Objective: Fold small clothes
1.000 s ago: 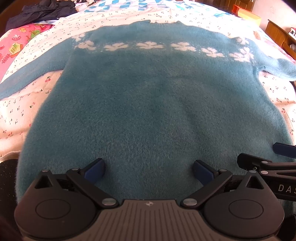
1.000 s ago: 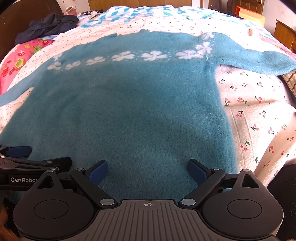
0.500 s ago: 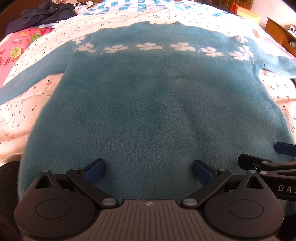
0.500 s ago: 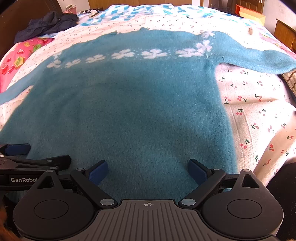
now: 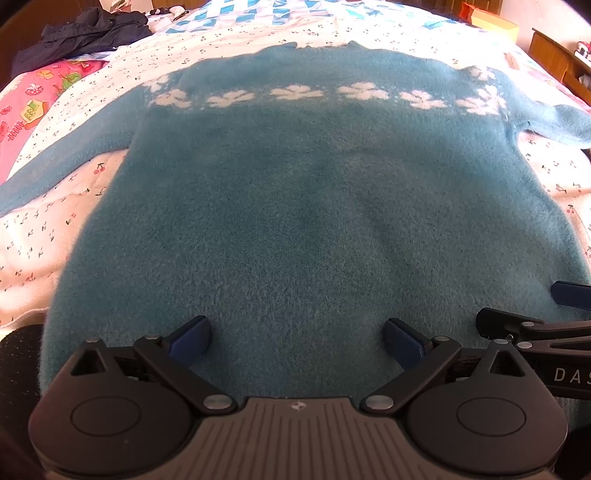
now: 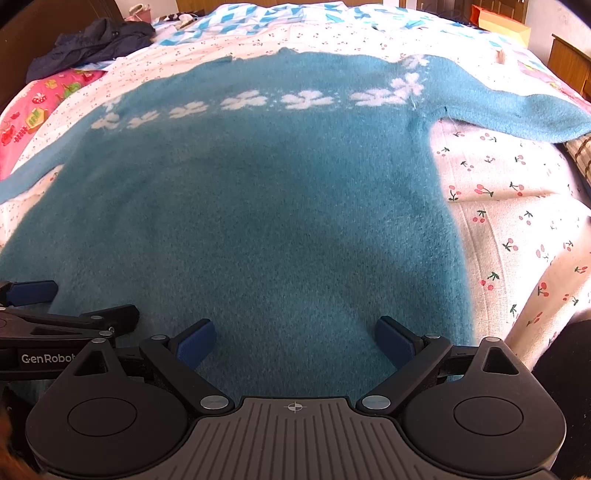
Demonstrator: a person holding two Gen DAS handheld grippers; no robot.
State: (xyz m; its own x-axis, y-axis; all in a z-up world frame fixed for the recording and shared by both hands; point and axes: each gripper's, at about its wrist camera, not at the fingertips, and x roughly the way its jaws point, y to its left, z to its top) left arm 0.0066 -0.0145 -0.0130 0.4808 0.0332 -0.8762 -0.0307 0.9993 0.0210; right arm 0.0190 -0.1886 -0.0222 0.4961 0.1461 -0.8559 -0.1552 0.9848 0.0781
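A fuzzy blue sweater (image 5: 295,206) with a band of white flowers lies flat on the bed, neck at the far end, both sleeves spread sideways. My left gripper (image 5: 295,338) hovers open over the sweater's near hem, nothing between its blue pads. In the right wrist view the same sweater (image 6: 258,221) fills the middle, and my right gripper (image 6: 293,338) is open above the hem nearer its right side. Each gripper shows at the other view's edge: the right gripper (image 5: 539,317) and the left gripper (image 6: 55,306), side by side.
A white bedspread (image 6: 509,206) with cherry prints lies under the sweater. A dark jacket (image 5: 88,33) is heaped at the far left, beside a pink cloth (image 5: 33,107). A yellow box (image 6: 502,26) and wooden furniture (image 5: 554,59) stand at the far right.
Both views have drifted slightly back and up, so the sweater sits a little lower and farther in frame. Both grippers stay open and hold nothing.
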